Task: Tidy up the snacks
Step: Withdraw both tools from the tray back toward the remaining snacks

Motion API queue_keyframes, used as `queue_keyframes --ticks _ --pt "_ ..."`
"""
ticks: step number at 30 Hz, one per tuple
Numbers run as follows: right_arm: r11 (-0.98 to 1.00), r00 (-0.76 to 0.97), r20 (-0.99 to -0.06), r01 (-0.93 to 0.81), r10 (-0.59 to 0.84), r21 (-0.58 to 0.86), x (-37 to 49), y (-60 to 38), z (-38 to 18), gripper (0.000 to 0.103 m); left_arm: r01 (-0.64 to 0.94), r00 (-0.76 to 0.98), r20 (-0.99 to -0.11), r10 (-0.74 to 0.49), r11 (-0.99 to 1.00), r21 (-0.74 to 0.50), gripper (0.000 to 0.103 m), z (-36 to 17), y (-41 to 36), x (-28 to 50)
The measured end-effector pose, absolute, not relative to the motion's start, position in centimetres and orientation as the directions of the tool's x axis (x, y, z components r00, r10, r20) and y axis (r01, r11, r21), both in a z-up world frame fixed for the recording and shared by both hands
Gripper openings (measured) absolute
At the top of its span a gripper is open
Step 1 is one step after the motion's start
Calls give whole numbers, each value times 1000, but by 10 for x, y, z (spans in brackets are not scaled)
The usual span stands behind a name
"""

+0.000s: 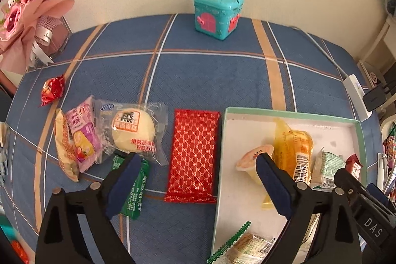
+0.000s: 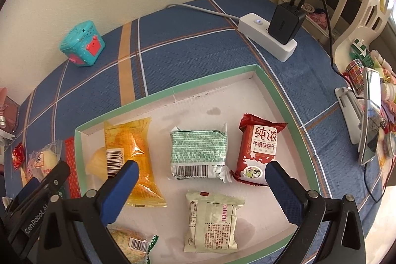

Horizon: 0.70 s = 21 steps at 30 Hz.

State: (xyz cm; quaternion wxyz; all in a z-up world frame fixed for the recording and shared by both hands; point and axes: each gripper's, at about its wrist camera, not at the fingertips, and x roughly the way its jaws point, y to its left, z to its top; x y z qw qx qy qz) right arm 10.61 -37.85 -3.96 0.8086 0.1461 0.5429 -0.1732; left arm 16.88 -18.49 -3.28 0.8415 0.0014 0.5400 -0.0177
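A shallow white tray with a green rim (image 1: 292, 113) (image 2: 173, 90) lies on the blue plaid cloth. In it are an orange-yellow packet (image 2: 133, 147), a green-white packet (image 2: 199, 151), a red biscuit packet (image 2: 258, 147), a pale green packet (image 2: 212, 222) and a jelly cup (image 1: 252, 160). Left of the tray lie a red foil packet (image 1: 194, 155), a steamed cake packet (image 1: 135, 132), a purple packet (image 1: 83, 135), a green stick packet (image 1: 135, 192) and a small red candy packet (image 1: 52, 89). My left gripper (image 1: 198, 160) is open above the red foil packet. My right gripper (image 2: 201, 170) is open above the tray.
A teal toy box (image 1: 217, 12) stands at the back by the wall. A white power strip with a black charger (image 2: 269, 35) lies at the right. A pink bouquet (image 1: 27, 14) is at the far left. A phone on a stand (image 2: 368, 120) is at the right edge.
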Motion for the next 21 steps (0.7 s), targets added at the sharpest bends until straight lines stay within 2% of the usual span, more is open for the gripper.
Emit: queue_keyframes --ticks 12,21 --pt "903 459 -880 419 -123 92 102 -369 -20 103 45 511 -857 -70 997 -55 97 -9 -166 162" --pt "924 499 -860 369 -106 100 104 -354 -14 103 15 540 -840 -50 999 -50 97 -3 -129 159"
